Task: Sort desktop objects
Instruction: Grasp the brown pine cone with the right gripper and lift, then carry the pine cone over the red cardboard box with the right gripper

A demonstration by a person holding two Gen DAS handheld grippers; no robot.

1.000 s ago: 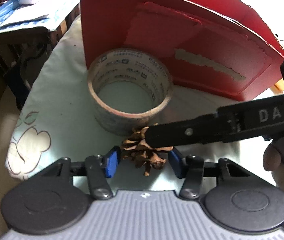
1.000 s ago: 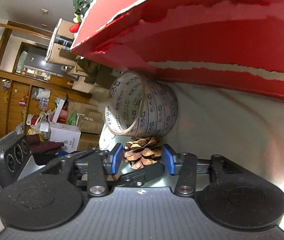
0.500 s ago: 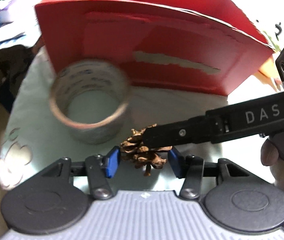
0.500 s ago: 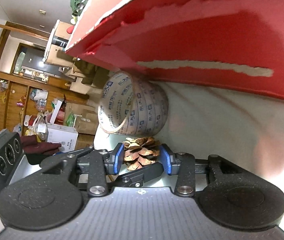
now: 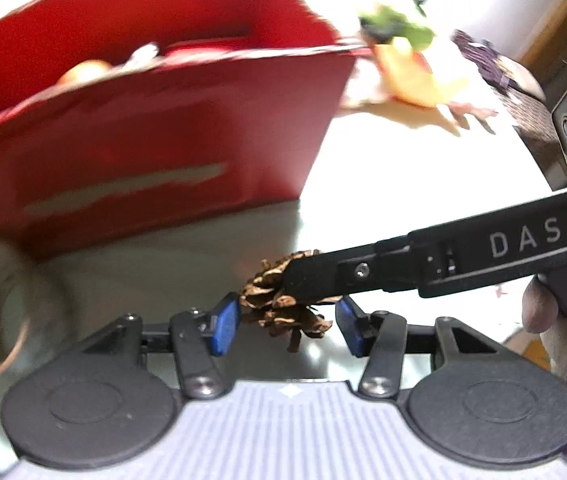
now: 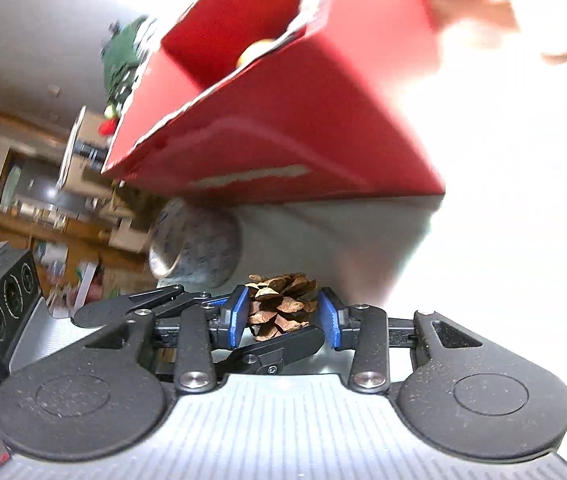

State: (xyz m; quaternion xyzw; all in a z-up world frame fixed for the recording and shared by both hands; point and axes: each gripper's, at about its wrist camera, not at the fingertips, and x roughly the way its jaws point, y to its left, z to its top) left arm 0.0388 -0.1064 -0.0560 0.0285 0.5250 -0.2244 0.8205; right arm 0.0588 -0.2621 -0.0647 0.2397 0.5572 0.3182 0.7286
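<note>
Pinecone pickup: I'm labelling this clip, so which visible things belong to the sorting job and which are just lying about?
In the job:
pinecone, between both grippers' jaws
right gripper
left gripper
red box
tape roll

Lying about:
blurred yellow and green clutter behind the box
shelves in the background

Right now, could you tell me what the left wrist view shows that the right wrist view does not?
Only the left wrist view shows the right gripper from the side, plus the yellow and green clutter behind the box. Only the right wrist view shows both blue pads pressed against the pine cone. Both show the cone, the red box and the blurred tape roll.
</note>
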